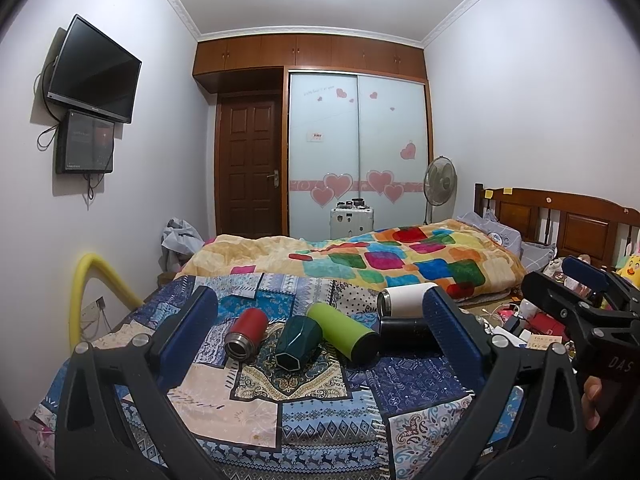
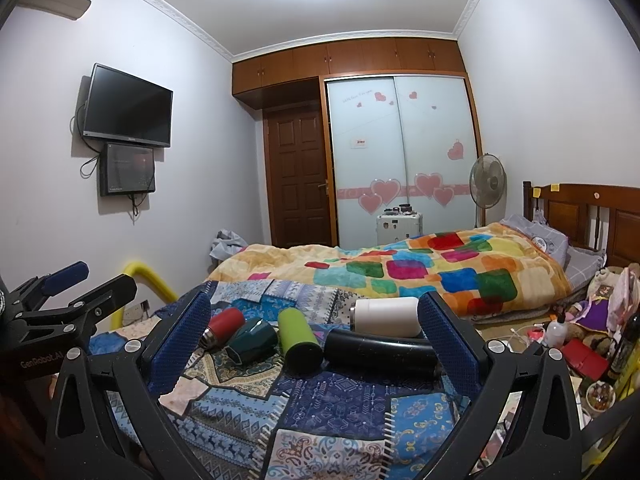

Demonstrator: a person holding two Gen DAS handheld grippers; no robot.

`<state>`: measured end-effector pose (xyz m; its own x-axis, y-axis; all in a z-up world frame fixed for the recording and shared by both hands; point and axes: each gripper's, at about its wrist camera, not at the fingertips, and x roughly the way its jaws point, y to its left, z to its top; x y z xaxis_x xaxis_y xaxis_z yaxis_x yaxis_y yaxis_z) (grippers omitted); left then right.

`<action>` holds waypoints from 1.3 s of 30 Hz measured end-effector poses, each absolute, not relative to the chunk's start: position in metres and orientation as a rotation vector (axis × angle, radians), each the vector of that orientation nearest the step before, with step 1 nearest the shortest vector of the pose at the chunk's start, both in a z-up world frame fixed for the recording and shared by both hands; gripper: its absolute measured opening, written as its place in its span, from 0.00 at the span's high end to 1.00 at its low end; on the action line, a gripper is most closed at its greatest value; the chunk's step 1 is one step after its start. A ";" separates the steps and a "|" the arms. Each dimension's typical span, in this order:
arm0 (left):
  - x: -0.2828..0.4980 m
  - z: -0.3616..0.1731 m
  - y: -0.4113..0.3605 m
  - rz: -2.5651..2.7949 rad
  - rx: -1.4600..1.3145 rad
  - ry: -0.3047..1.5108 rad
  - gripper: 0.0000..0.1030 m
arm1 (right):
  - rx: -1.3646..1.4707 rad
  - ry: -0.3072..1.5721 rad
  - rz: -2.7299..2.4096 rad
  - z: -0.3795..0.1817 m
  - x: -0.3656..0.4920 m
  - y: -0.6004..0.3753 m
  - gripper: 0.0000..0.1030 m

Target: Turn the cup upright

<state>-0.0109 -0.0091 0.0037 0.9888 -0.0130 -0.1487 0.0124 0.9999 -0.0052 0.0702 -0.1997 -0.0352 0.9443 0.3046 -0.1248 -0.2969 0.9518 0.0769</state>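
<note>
Five cups on their sides mid-bed point(image 1: 400, 392): red cup point(image 1: 246, 334), dark green cup point(image 1: 298, 342), lime cup point(image 1: 344, 332), black cup point(image 2: 380, 352), white cup point(image 1: 402, 299). Look rigid, slick; grab mid-body. Left gripper point(image 1: 320, 340) and right gripper point(image 2: 316, 340) fingers apart, empty.

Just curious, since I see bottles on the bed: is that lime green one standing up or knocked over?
Knocked over. The lime green cup lies on its side on the patchwork bedspread, beside the dark green cup.
</note>
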 end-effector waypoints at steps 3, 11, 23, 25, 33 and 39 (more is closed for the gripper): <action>-0.011 0.003 -0.009 -0.013 -0.004 0.149 0.00 | 0.057 0.136 0.307 -0.035 0.070 -0.200 0.00; -0.012 0.003 -0.010 -0.019 -0.007 0.150 0.00 | 0.055 0.134 0.308 -0.035 0.070 -0.200 0.00; -0.013 0.002 -0.010 -0.017 -0.005 0.147 0.00 | 0.049 0.127 0.309 -0.033 0.069 -0.199 0.00; -0.013 0.002 -0.010 -0.016 -0.006 0.148 0.00 | 0.047 0.126 0.310 -0.032 0.068 -0.199 0.00; -0.012 0.004 -0.009 -0.017 -0.009 0.153 0.00 | 0.045 0.130 0.310 -0.032 0.069 -0.197 0.00; -0.010 0.002 -0.008 -0.017 -0.012 0.154 0.00 | 0.045 0.130 0.310 -0.032 0.069 -0.197 0.00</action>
